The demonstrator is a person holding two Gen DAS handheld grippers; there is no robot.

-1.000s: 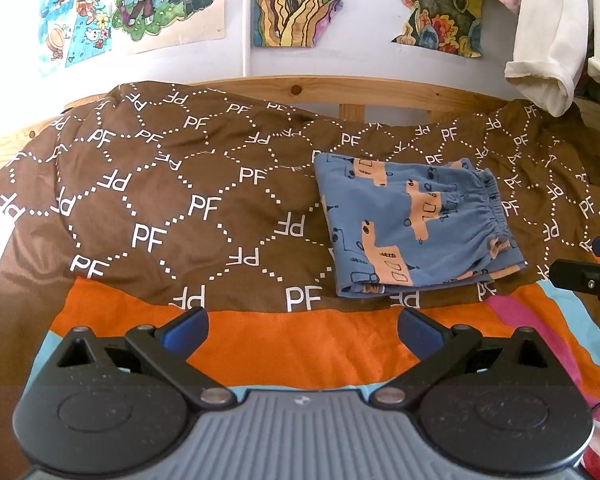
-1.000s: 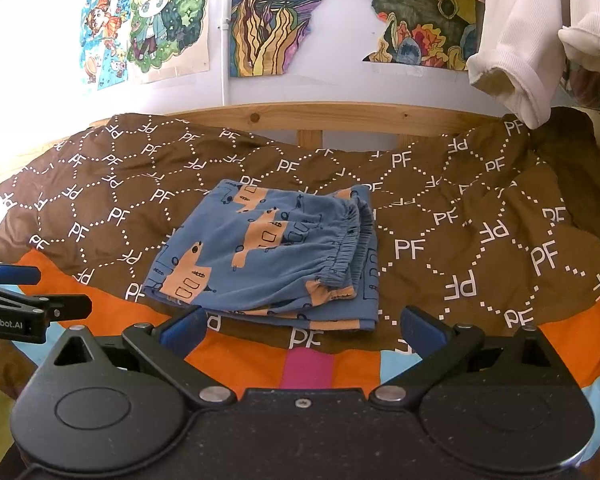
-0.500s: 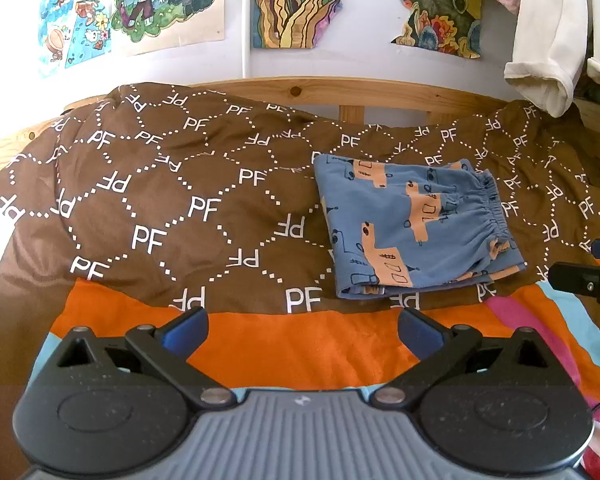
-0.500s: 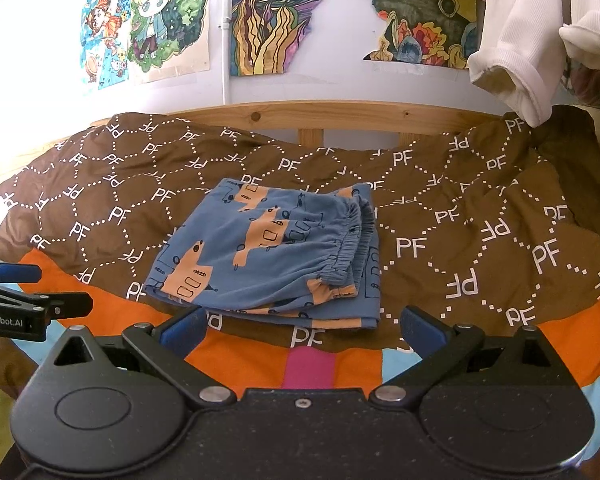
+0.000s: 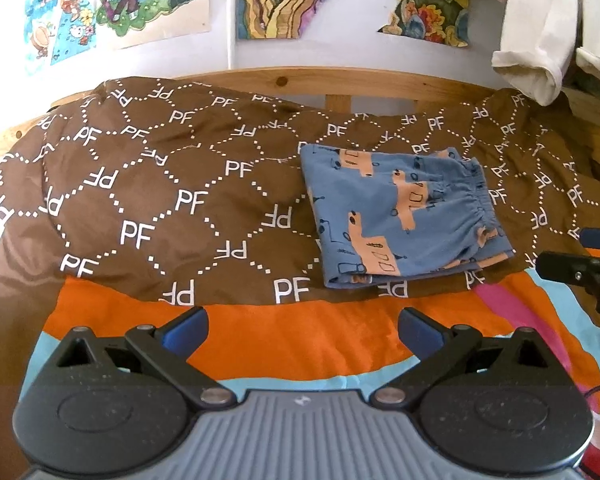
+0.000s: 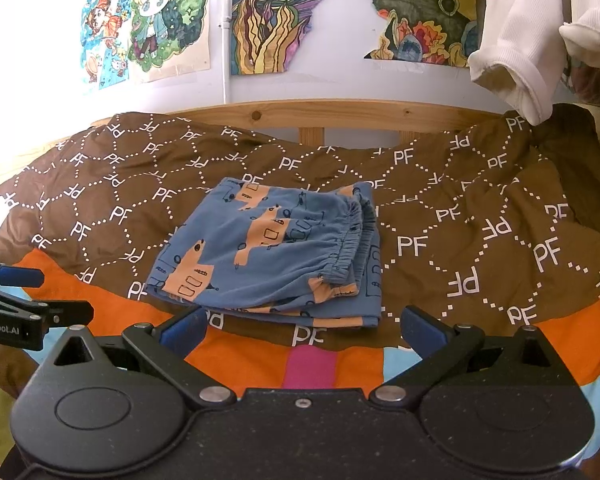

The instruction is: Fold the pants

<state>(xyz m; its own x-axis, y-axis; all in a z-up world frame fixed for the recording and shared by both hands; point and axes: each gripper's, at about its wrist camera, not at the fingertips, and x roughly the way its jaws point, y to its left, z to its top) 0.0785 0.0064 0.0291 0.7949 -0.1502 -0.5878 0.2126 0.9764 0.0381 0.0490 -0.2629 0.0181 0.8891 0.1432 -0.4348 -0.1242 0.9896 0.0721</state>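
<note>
Pants (image 6: 268, 252), soft, light and already folded, lie on the brown quilt (image 6: 460, 216) beyond my two empty, spread hand-held grippers, left (image 5: 302, 330) and right (image 6: 302, 330); I would pinch the elastic waistband (image 6: 346, 244).

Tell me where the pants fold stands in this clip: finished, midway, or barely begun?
Looks finished. Done: the blue pants lie in a compact layered rectangle on the brown blanket. In hand: nothing; the left gripper and right gripper are open, short of the cloth. Left: nothing obvious, perhaps squaring the slightly offset edges.
</note>
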